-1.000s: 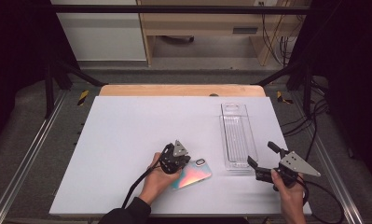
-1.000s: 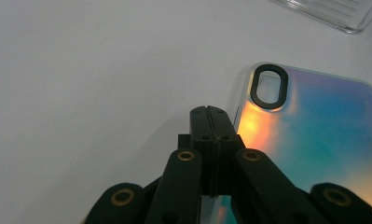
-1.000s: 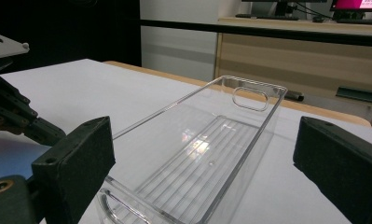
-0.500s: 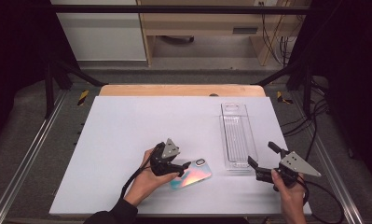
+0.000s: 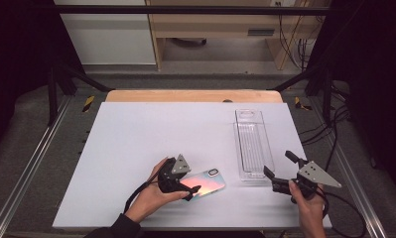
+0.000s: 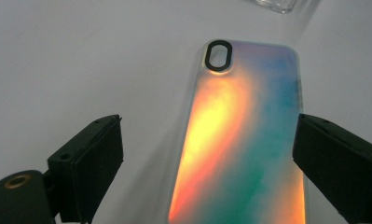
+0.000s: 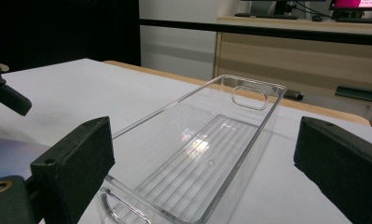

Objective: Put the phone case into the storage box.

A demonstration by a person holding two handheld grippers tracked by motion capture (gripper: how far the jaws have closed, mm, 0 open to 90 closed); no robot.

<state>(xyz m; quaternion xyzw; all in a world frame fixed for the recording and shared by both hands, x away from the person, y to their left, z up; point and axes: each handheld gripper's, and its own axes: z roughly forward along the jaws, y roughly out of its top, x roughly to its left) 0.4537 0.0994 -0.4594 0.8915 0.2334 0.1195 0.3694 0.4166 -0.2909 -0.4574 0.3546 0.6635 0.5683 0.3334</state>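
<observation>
At the near edge of the white table point(image 5: 136, 134) I hold my left gripper point(image 5: 185, 184) tilted down over the one iridescent phone case point(image 5: 205, 182), jaws spread and straddling its lower end without pinching it. My right gripper point(image 5: 280, 173) hovers near the table's right corner, jaws spread wide toward the single clear plastic bin point(image 5: 251, 144). Beyond them the tabletop's left and far parts lie bare.

I see a glossy, iridescent phone case point(image 6: 242, 140) on the matt white table point(image 5: 151, 134). Right of the case sits a clear, ribbed plastic tray point(image 7: 207, 154). Beyond the case, the table's far edge looks like pale wood.
</observation>
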